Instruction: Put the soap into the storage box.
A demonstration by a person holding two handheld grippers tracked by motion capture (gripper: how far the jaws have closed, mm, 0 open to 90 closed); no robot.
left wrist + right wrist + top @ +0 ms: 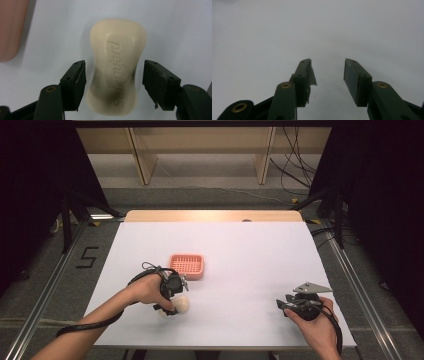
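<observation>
White table bears an empty pink basket near cream soap.

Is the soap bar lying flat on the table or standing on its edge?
Lying flat. The soap bar rests on the white table with its broad stamped face up, between the open jaws of the left gripper, which don't touch it.

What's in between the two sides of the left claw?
A cream soap bar lies on the white table between them, with gaps either side, in the left gripper view.
</observation>
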